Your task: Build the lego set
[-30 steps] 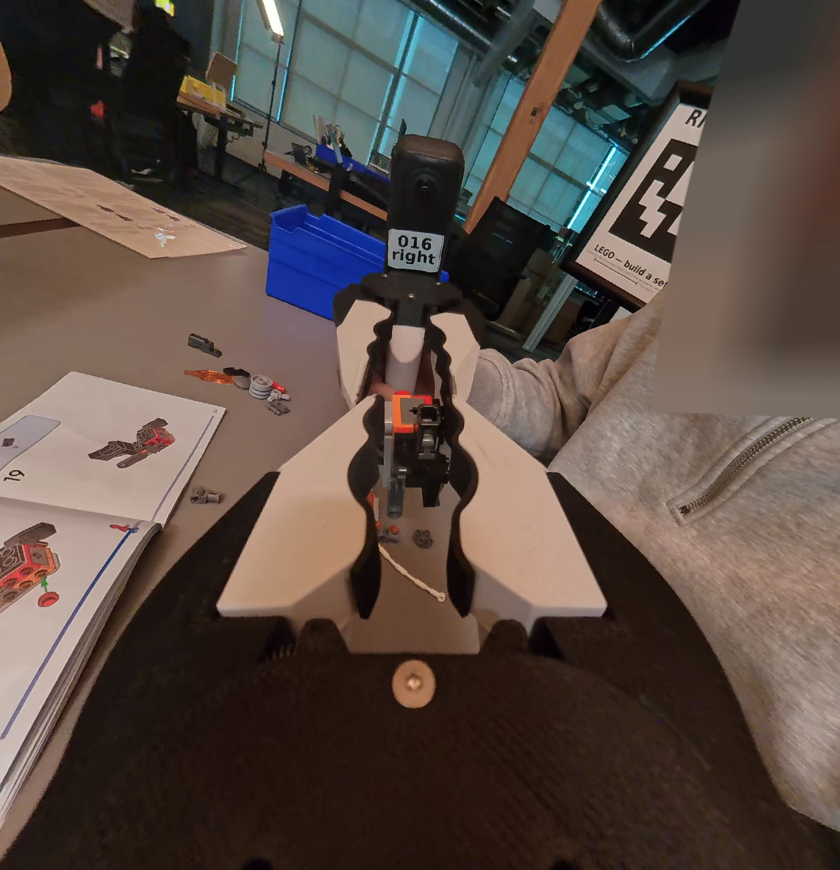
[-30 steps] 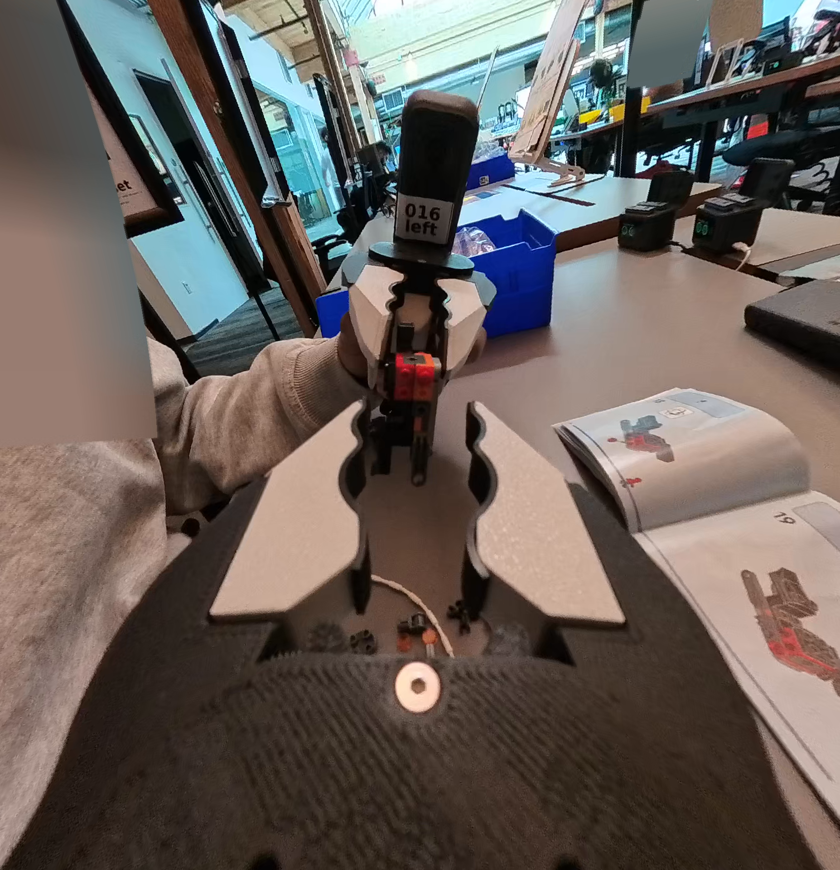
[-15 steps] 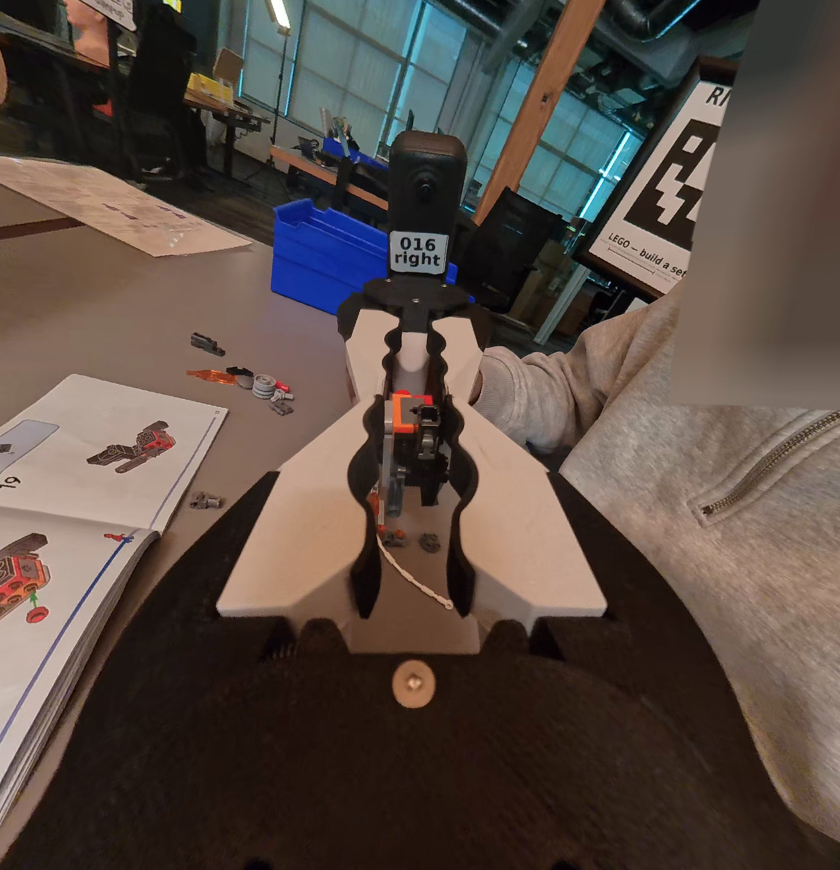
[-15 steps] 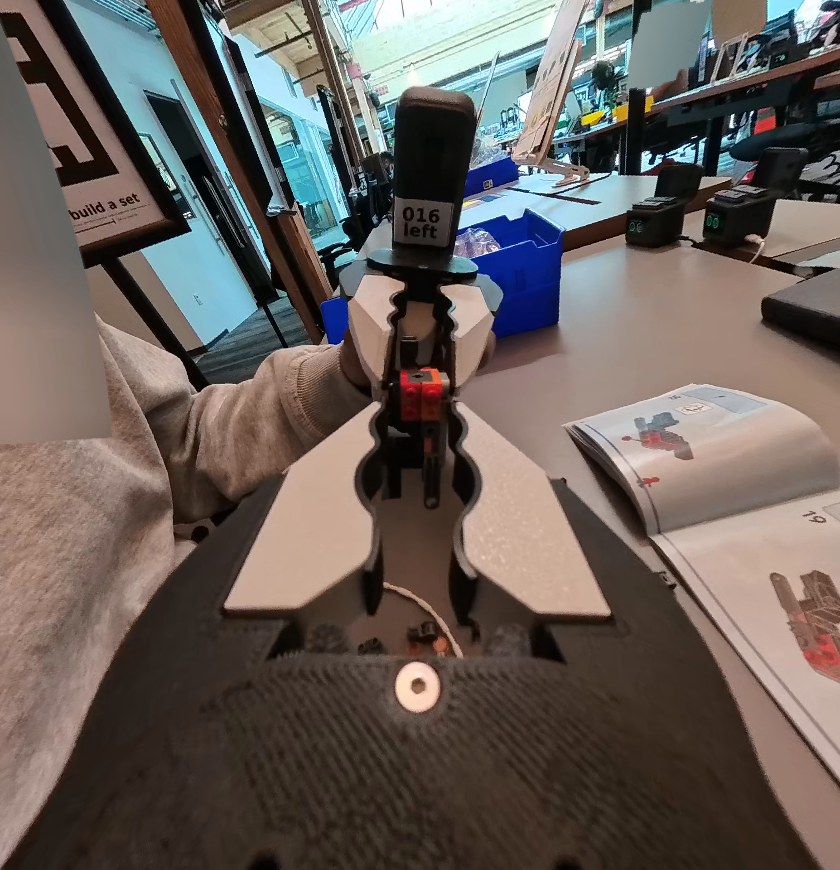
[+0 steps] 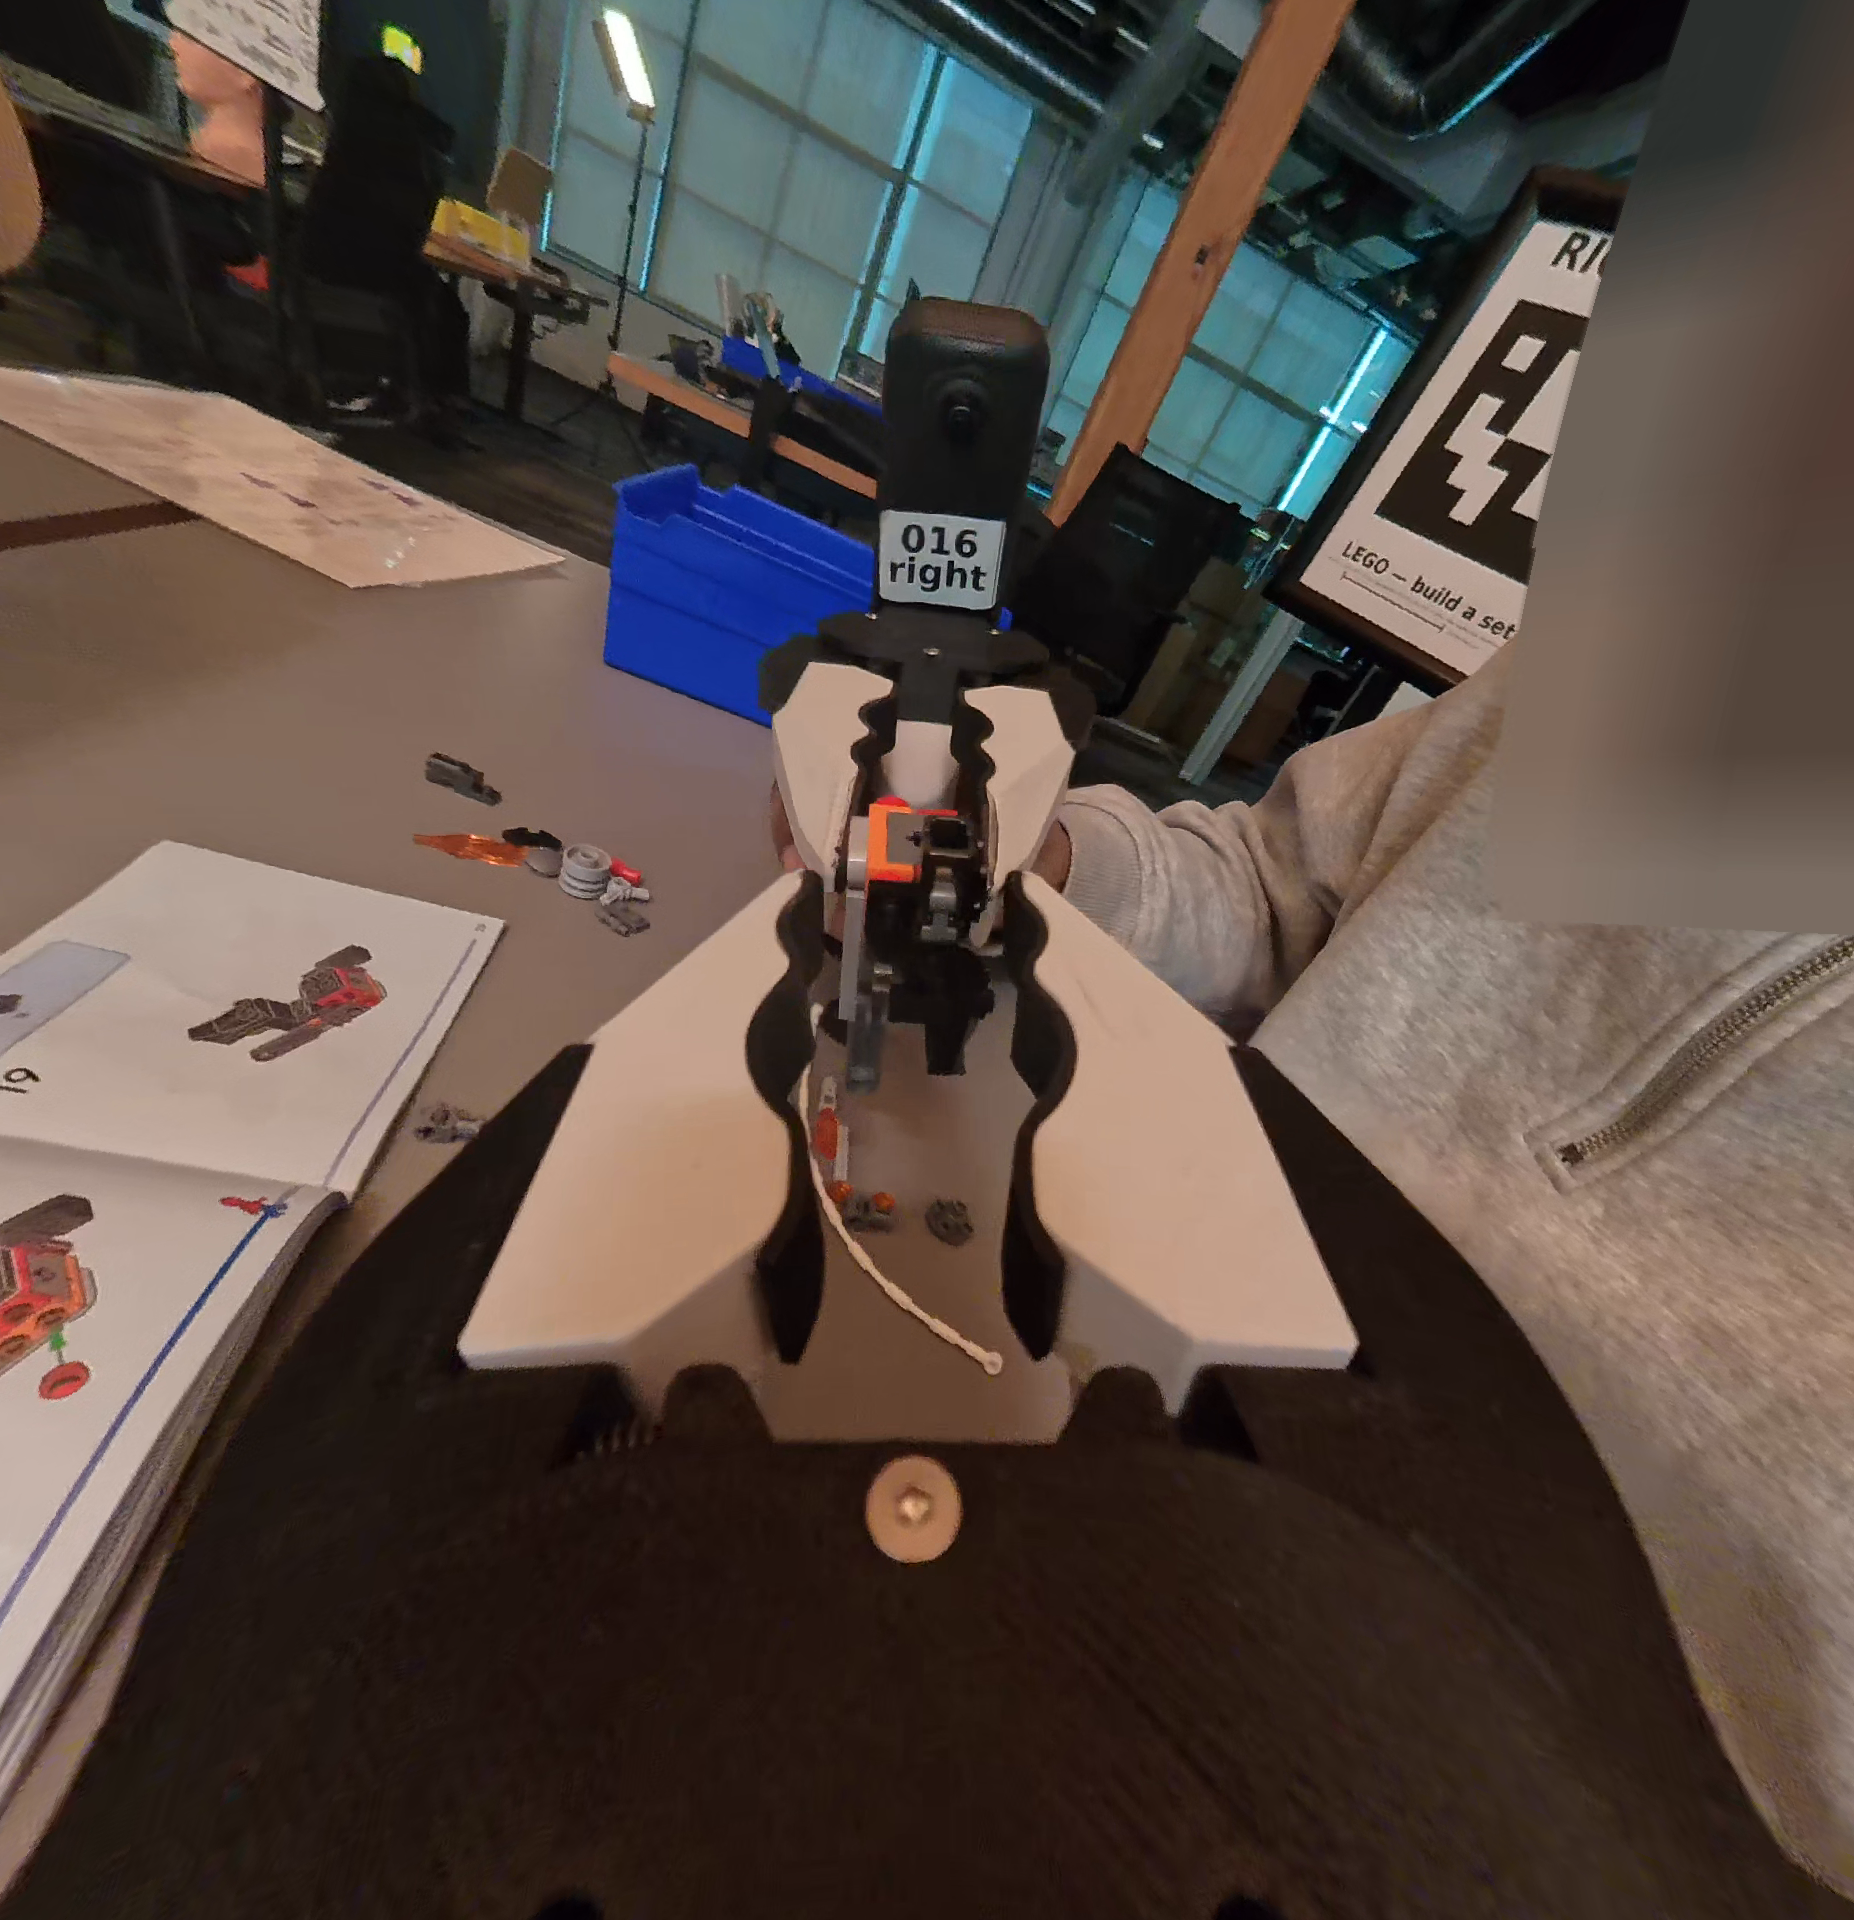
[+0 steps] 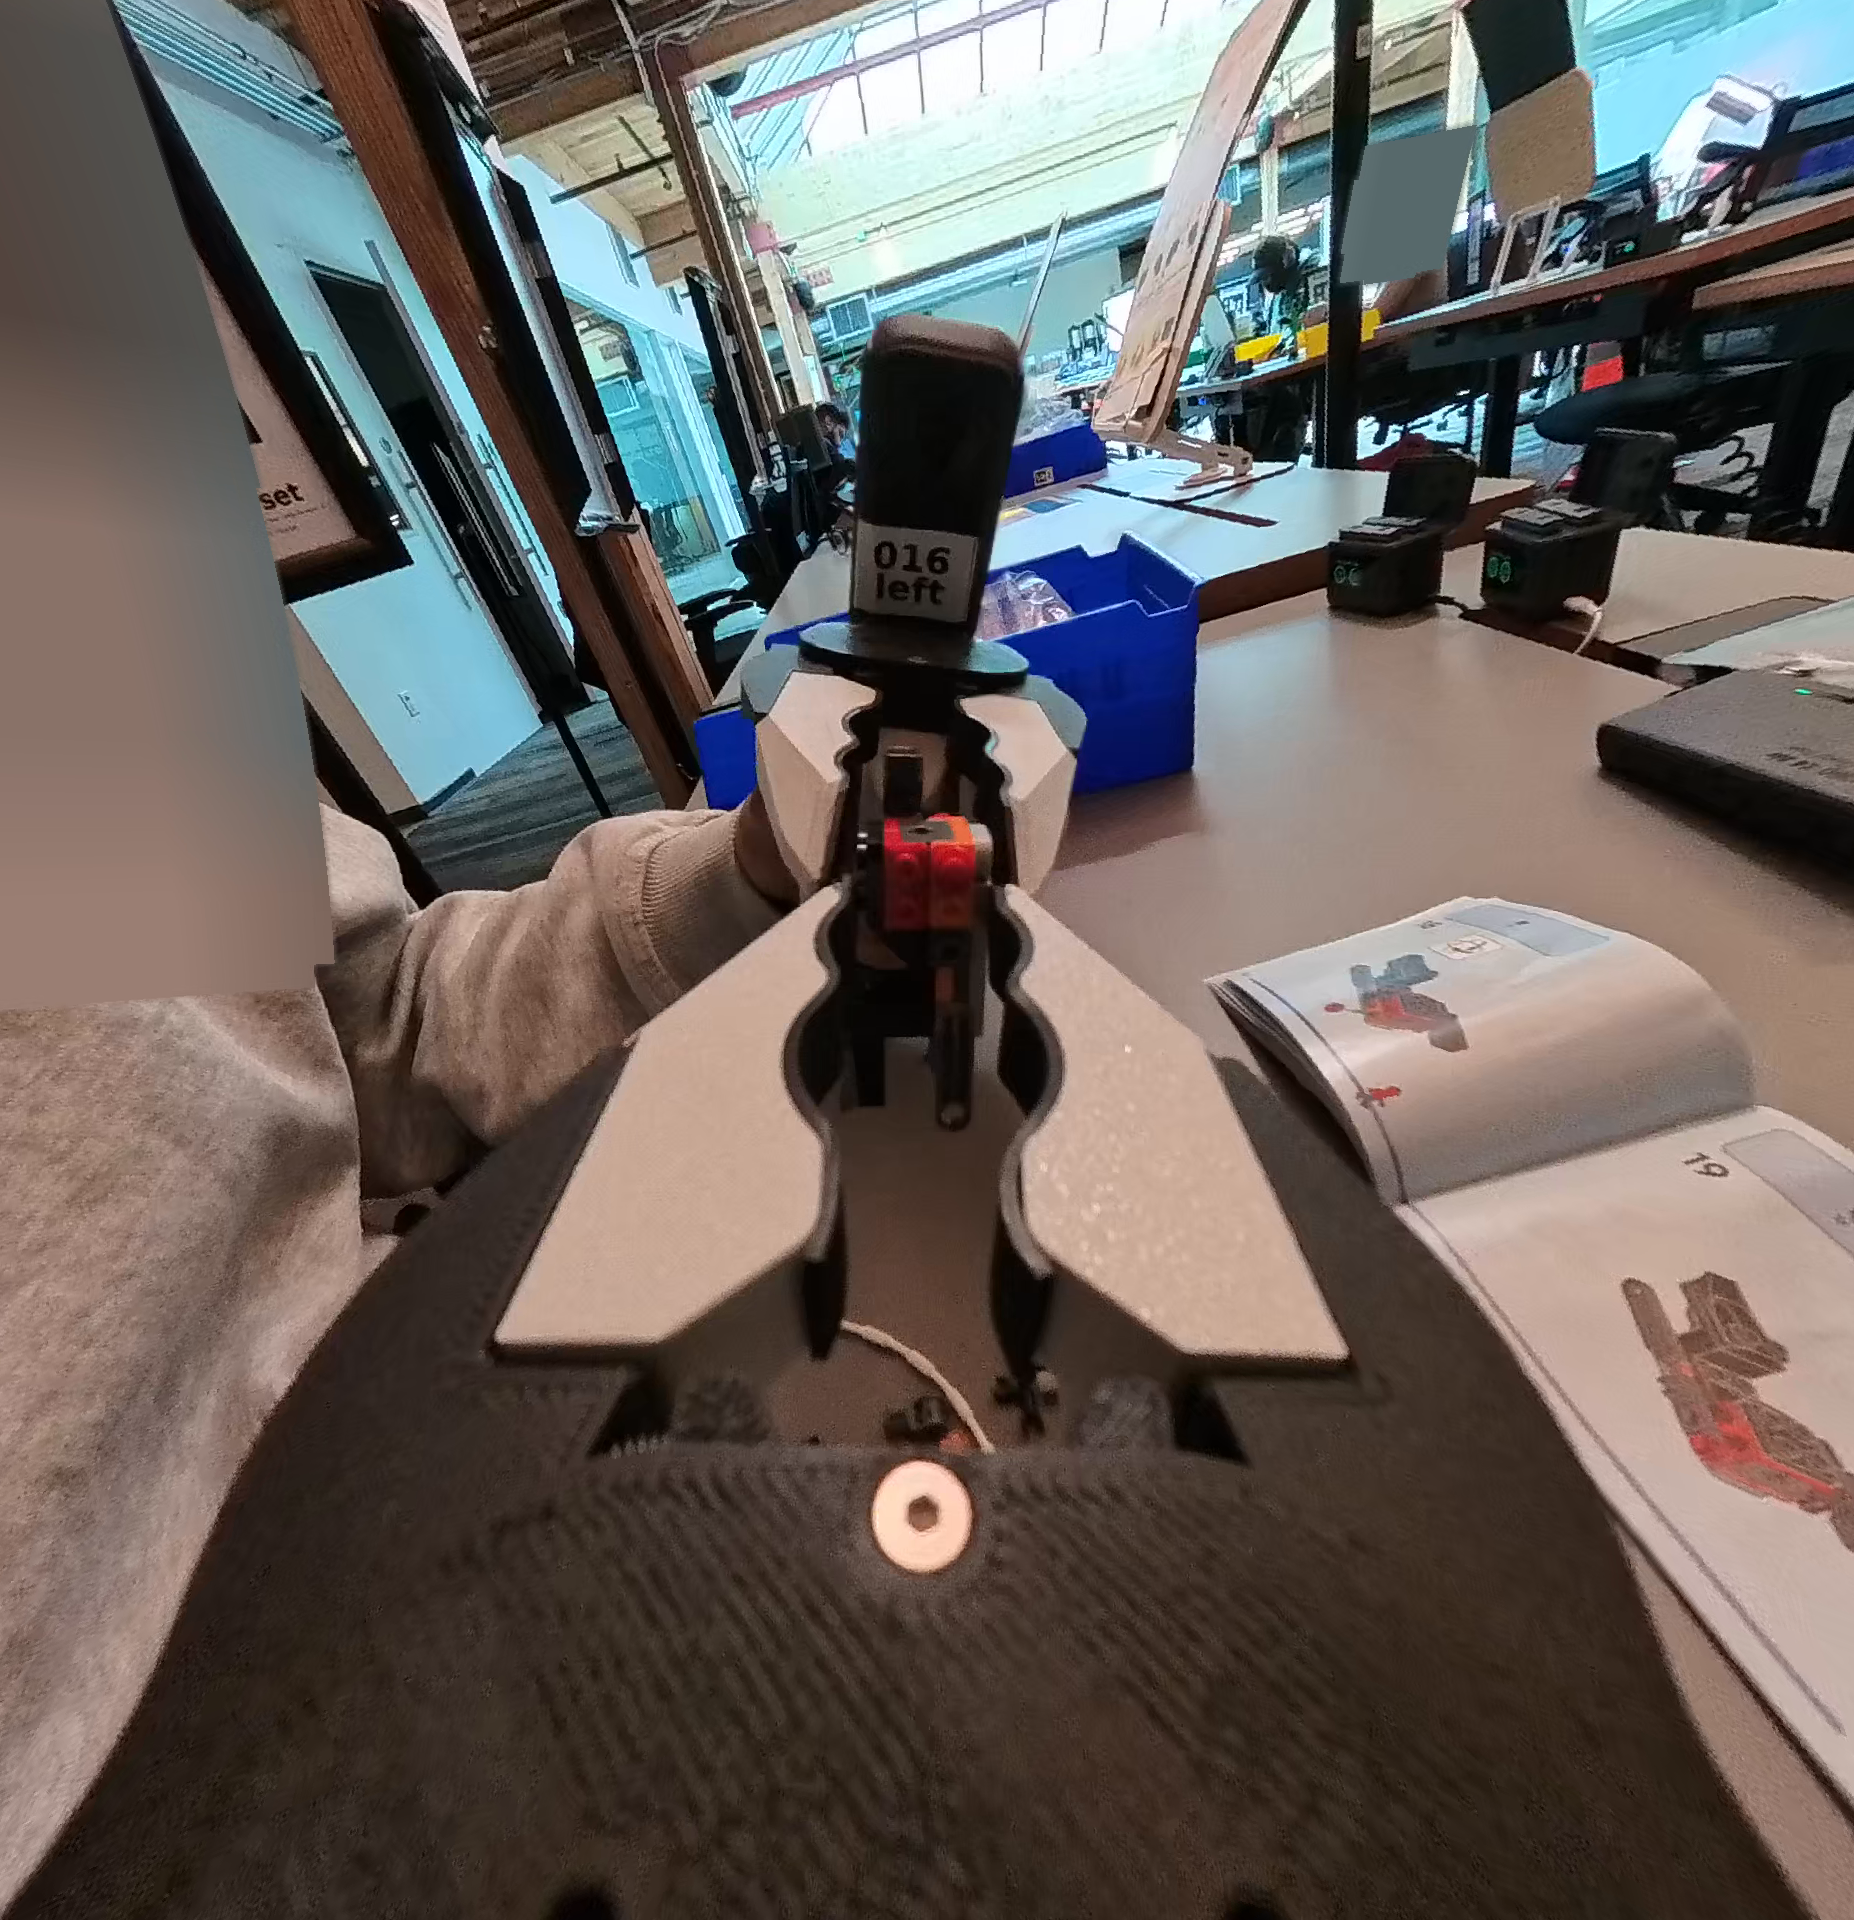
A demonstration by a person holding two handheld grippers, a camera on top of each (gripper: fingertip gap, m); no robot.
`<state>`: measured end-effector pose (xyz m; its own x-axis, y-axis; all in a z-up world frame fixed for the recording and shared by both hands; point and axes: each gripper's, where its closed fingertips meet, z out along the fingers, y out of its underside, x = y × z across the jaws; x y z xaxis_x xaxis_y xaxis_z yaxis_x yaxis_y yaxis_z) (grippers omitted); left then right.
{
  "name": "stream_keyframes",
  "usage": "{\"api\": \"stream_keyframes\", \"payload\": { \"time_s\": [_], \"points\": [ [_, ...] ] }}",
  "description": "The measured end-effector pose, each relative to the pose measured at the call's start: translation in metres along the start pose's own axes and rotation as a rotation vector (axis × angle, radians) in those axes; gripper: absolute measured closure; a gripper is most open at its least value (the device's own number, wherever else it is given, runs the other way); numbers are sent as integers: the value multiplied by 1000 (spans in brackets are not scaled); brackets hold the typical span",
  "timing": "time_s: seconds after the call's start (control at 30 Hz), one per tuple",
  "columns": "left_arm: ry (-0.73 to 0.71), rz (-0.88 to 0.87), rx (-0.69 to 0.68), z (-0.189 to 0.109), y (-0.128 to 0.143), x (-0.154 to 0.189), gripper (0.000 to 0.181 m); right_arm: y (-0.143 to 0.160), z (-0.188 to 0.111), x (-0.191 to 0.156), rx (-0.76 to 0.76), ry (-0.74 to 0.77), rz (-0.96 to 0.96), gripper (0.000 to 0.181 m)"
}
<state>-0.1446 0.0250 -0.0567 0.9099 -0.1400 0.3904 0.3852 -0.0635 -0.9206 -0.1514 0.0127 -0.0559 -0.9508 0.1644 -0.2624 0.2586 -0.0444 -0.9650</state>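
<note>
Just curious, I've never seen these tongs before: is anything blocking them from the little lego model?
Nothing visible does. The lego model already sits between both sets of tongs, left and right, which meet on it above the table.

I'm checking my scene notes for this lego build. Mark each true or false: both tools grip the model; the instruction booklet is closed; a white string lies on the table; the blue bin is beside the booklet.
1. Both the left tool and right tool close on the small red, orange and black lego model: true.
2. The paper instruction booklet is closed: false, it lies open.
3. A thin white string lies on the grey table: true.
4. The blue plastic bin touches the booklet: false, it stands apart, farther back.
</note>
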Motion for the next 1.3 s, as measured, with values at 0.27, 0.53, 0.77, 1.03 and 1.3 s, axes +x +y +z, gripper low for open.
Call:
{"api": "stream_keyframes", "payload": {
  "time_s": [0.27,0.53,0.77,1.03,1.3],
  "points": [
    [4,11,18,-5,-4,1,158,0,-1,-1,-16,15,-49,158],
    [-17,10,38,-9,-8,-2,158,-10,-8,6,19,44,-54,150],
    [-107,-14,87,-20,-15,-19,158,-31,-57,66,16,415,-149,150],
    [-137,-62,60,-20,-9,-28,158,-34,-83,91,14,544,-129,150],
    [-134,-75,57,-20,-8,-29,158,-32,-83,92,20,532,-102,150]
  ]
}}
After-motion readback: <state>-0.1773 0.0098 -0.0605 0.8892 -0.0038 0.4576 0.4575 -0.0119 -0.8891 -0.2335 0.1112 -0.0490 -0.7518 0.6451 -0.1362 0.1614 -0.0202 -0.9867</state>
